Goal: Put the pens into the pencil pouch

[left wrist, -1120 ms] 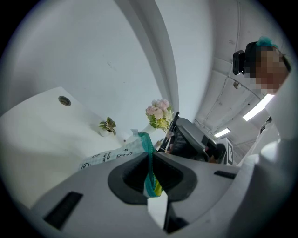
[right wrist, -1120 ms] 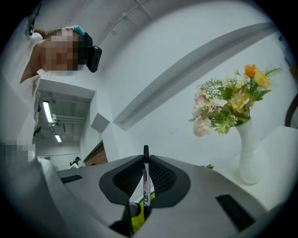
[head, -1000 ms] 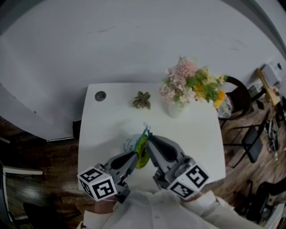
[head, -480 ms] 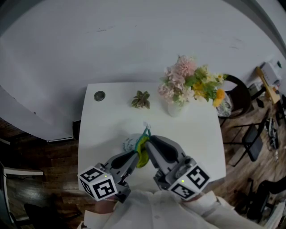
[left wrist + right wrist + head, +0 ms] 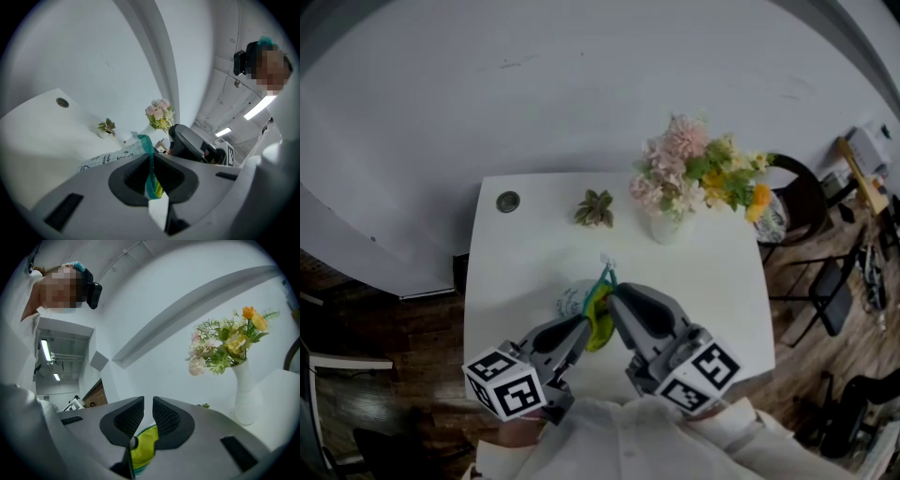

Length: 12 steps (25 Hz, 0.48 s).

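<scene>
White table (image 5: 517,274): pouch (image 5: 108,158) print shows only in left gripper view

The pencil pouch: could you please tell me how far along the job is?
Done: no pens lie on the table, though the pouch's contents are hidden. In hand: the left gripper and right gripper both pinch the pencil pouch. Left: perhaps zipping it shut.
</scene>
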Each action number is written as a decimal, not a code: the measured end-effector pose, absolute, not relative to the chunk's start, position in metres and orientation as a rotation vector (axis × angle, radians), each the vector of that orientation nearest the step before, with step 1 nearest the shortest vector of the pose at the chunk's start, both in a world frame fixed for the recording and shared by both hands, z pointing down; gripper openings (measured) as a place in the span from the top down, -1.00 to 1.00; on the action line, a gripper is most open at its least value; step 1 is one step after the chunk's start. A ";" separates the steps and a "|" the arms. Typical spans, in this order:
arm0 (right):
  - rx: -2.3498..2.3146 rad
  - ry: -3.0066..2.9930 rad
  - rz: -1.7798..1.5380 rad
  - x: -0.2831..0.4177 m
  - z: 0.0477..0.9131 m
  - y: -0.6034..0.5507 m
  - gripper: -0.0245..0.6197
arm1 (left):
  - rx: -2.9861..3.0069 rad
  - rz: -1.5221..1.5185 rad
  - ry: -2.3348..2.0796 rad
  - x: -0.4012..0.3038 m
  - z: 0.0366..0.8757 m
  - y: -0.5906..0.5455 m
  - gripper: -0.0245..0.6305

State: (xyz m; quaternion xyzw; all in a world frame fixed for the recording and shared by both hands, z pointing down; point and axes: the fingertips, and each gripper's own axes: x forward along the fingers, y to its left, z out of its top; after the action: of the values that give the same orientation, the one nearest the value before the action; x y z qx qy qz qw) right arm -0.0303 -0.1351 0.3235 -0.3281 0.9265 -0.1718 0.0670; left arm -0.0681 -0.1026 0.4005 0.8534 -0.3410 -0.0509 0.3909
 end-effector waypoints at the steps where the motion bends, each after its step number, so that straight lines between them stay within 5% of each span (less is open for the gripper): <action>1: -0.991 2.794 -0.519 -0.030 0.324 -0.135 0.80 | 2.174 -0.127 -0.870 -0.069 0.399 -0.103 0.83; 12: -1.030 2.776 -0.597 -0.008 0.336 -0.141 0.80 | 2.257 -0.064 -0.990 -0.089 0.379 -0.111 0.83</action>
State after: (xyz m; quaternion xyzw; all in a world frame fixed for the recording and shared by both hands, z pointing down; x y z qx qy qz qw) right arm -0.0076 -0.1413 0.3361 -0.3404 0.9174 -0.1973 0.0603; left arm -0.0885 -0.1107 0.3792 0.8637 -0.3788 -0.0244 0.3316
